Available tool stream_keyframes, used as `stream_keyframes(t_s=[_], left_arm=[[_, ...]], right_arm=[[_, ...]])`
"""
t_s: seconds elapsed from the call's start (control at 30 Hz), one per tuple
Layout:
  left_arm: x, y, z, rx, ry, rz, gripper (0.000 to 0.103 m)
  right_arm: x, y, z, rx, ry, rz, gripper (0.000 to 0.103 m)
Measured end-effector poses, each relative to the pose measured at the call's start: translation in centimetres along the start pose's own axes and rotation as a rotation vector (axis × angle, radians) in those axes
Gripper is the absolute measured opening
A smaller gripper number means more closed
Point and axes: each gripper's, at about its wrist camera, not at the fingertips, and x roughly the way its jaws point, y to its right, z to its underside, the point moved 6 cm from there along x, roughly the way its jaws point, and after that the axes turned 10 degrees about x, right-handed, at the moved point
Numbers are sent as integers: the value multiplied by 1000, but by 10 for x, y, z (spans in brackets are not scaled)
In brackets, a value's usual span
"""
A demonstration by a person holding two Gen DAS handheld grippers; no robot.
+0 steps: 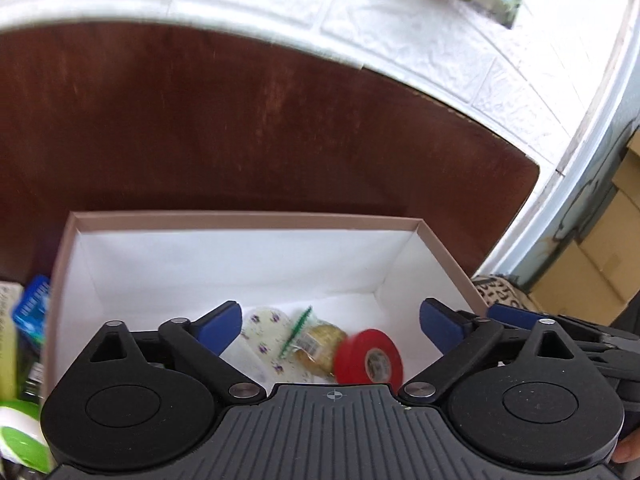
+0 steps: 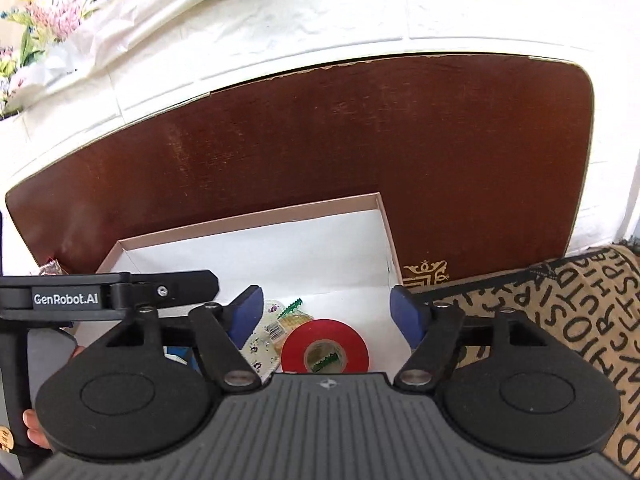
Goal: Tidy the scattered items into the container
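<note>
A shallow box (image 1: 256, 219) with a pink rim and white inside lies on the brown table; it also shows in the right wrist view (image 2: 256, 220). Inside it are a red tape roll (image 1: 368, 357) (image 2: 325, 345), a clear packet with a green clip (image 1: 316, 338) (image 2: 289, 316) and a white patterned pouch (image 1: 266, 334) (image 2: 264, 344). My left gripper (image 1: 331, 326) is open above the box's near end, with the red roll blurred between its fingers. My right gripper (image 2: 326, 314) is open and empty over the same items.
Outside the box's left wall lie a blue packet (image 1: 33, 306) and a green and white object (image 1: 20, 436). The brown table (image 2: 320, 140) meets a white brick wall behind. A patterned fabric (image 2: 580, 320) lies at the right. Cardboard boxes (image 1: 600, 256) stand beyond the table.
</note>
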Motion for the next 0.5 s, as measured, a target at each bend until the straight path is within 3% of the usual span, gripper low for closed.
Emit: stream_keyframes(t_s=[0.2, 0.3, 0.5], left_arm=[[-18, 6, -1, 15, 14, -27, 103], [-30, 8, -2, 41, 37, -86, 103], [-60, 21, 2, 123, 74, -145, 103]], right_arm=[[-11, -1, 0, 26, -6, -10, 82], [-23, -4, 3, 14, 4, -31, 94], [-54, -23, 8, -30, 30, -65, 97]])
